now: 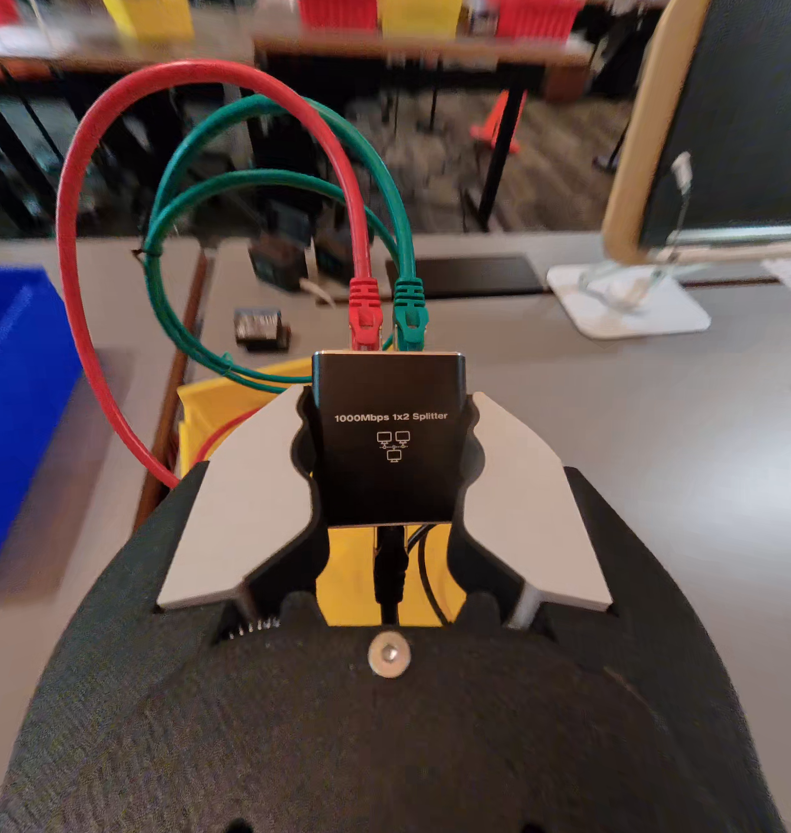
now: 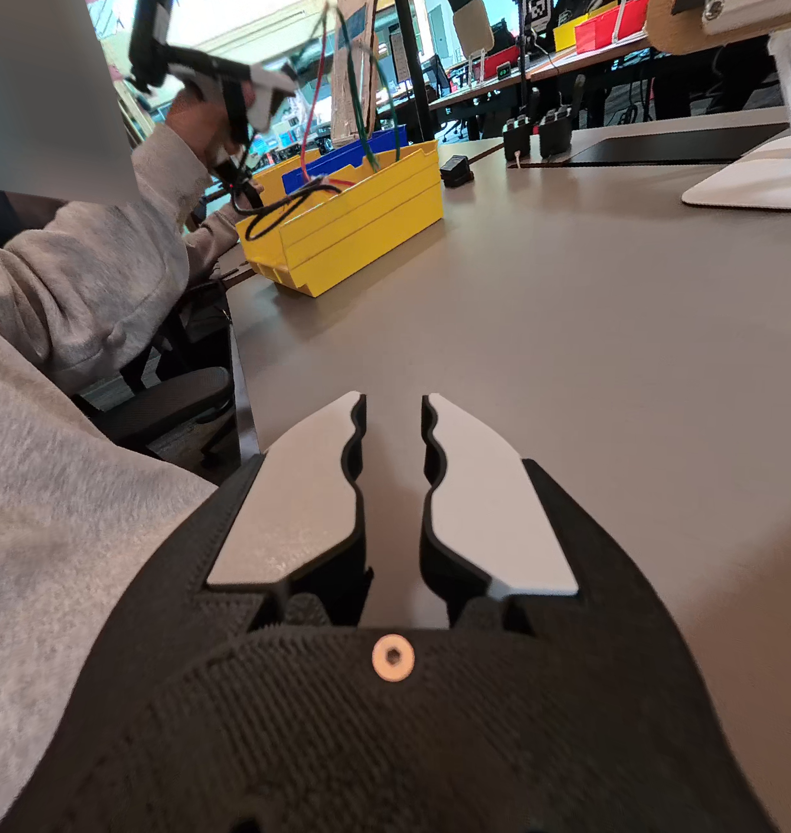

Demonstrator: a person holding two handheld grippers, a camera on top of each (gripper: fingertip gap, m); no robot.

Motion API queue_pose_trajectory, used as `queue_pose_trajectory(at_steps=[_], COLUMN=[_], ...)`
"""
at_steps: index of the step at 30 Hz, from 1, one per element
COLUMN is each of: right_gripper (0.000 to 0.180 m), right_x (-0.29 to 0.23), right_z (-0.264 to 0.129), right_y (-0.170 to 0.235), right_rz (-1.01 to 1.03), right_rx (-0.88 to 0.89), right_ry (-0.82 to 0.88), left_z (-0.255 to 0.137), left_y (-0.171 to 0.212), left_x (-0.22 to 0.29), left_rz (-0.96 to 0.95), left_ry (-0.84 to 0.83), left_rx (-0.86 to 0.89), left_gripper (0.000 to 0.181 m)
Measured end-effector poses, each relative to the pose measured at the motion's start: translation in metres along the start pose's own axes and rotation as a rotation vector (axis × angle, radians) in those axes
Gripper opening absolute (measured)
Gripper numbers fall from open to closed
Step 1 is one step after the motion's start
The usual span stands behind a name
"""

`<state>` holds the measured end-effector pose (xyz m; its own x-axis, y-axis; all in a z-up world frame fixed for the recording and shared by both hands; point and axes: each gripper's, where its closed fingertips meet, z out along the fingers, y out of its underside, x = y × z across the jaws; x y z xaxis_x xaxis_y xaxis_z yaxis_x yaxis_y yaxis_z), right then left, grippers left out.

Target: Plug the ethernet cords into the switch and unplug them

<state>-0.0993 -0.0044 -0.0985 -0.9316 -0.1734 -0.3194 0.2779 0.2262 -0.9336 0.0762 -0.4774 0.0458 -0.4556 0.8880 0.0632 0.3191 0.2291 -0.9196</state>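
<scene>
Two cords: the red cord (image 1: pixel 114 342) and the green cord (image 1: pixel 195 198) are both plugged side by side into the far end of the switch (image 1: pixel 389 441), red on the left, green on the right.
Switch: a small black box with white print on top, held up above the yellow bin (image 1: pixel 231 405).
Left gripper (image 1: pixel 387 450): its fingers (image 1: pixel 245 505) clamp the switch from both sides.
Black lead (image 1: pixel 389 572): leaves the near end of the switch and drops toward the bin.
Cord loops: both arch up and left, then fall back down into the bin.
Right gripper (image 2: pixel 393 423): low over the grey table (image 2: pixel 587 360), jaws slightly parted with a narrow gap, holding nothing.
Far view from the right: the left gripper (image 2: pixel 267 97) is raised in a hand (image 2: pixel 204 121) over the yellow bin (image 2: pixel 362 234), cords hanging into it.
Left of the bin: a blue bin (image 1: pixel 10 405).
Far right: a white monitor base (image 1: pixel 632 302).
</scene>
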Motion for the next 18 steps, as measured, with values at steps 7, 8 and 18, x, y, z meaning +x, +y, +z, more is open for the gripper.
queue_pose_trajectory(at_steps=[7, 8, 18], right_gripper=[0.023, 0.023, 0.023], right_x=[-0.008, -0.009, -0.026], right_z=[-0.006, -0.007, -0.019], right_y=[-0.008, -0.009, -0.021], right_rz=[-0.012, -0.009, -0.059], right_rx=[0.028, 0.036, 0.08], right_ry=[-0.019, -0.023, -0.045], left_z=[-0.067, -0.074, -0.068], left_y=[-0.103, -0.114, -0.12], left_x=[0.08, 0.097, 0.272], left_rz=[0.101, 0.11, 0.104], left_ry=[0.113, 0.148, 0.572], left_rx=[0.317, 0.353, 0.439], left_gripper=[0.064, 0.064, 0.064])
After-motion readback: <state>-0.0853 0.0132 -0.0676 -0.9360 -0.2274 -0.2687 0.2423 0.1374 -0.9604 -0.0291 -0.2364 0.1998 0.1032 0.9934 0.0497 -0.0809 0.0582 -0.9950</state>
